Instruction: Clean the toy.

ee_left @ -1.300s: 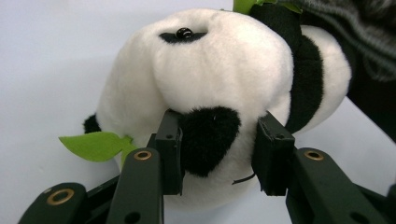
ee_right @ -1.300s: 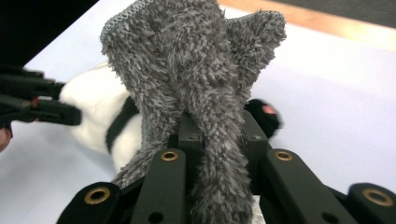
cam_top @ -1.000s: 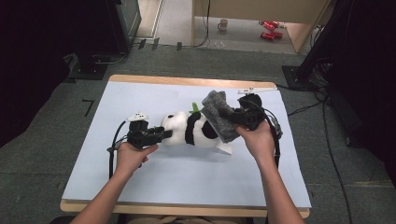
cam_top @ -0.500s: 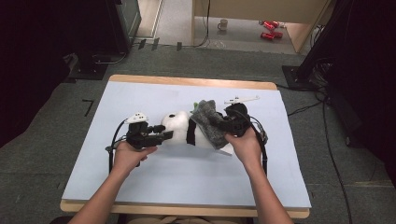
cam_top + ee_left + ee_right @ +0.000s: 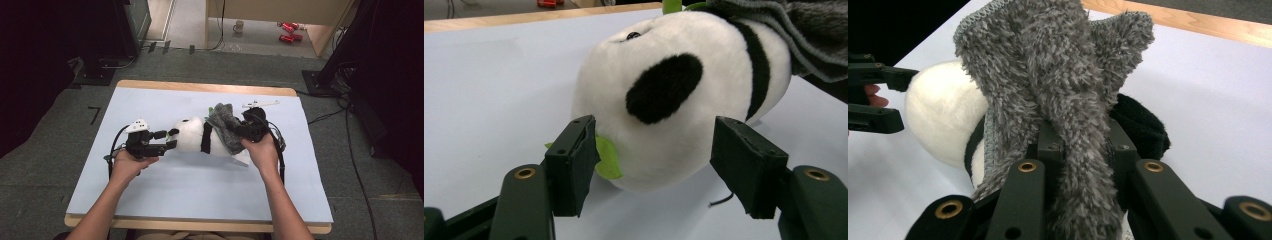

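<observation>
A plush panda (image 5: 192, 136) lies on its side on the light blue table top (image 5: 200, 192). My left gripper (image 5: 170, 139) is at its head. In the left gripper view the white head with its black ear (image 5: 664, 87) sits between the pads (image 5: 574, 160), which stand clear of it. These jaws have just been opening. A green felt leaf (image 5: 607, 159) pokes out by the left pad. My right gripper (image 5: 240, 131) is shut on a grey fuzzy cloth (image 5: 1048, 75), which drapes over the panda's body (image 5: 940, 115).
The wooden table edge (image 5: 200, 87) runs along the far side. A small white tool (image 5: 260, 104) lies near the far edge behind my right gripper. Beyond the table the floor holds a mug (image 5: 239, 26), red cans (image 5: 287, 32) and cables.
The right gripper has carried the grey cloth left and down onto the panda's body. The left jaws have spread apart off the panda's head.
</observation>
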The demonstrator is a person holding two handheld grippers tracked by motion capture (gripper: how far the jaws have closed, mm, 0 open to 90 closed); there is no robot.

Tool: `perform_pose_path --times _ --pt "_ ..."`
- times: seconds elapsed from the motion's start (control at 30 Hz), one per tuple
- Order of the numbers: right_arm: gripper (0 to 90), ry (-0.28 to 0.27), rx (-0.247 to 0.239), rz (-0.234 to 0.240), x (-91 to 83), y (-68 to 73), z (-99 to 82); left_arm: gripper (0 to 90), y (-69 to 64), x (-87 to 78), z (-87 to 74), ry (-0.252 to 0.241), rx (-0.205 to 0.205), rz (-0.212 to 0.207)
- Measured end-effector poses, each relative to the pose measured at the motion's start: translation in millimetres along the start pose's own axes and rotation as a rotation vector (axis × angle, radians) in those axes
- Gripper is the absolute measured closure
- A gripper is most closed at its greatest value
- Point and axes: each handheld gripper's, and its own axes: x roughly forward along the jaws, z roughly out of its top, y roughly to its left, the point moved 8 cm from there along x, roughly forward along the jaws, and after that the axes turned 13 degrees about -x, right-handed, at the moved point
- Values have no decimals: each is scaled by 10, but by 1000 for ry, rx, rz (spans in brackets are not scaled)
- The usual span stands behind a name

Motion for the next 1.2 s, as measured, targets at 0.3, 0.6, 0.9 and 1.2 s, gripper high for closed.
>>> perform_pose_path --times 0.3,0.6,0.9,1.2 --pt "753 12 24 6 39 -105 52 293 12 189 -39 10 -1 -45" --pt "753 13 21 -10 80 -116 75 239 64 403 -2 -31 -17 -46" --pt "754 -6 29 -14 81 -112 86 538 34 433 4 -16 -18 56" --pt "760 -21 45 -19 -26 -78 151 689 -139 300 -67 8 -28 41"
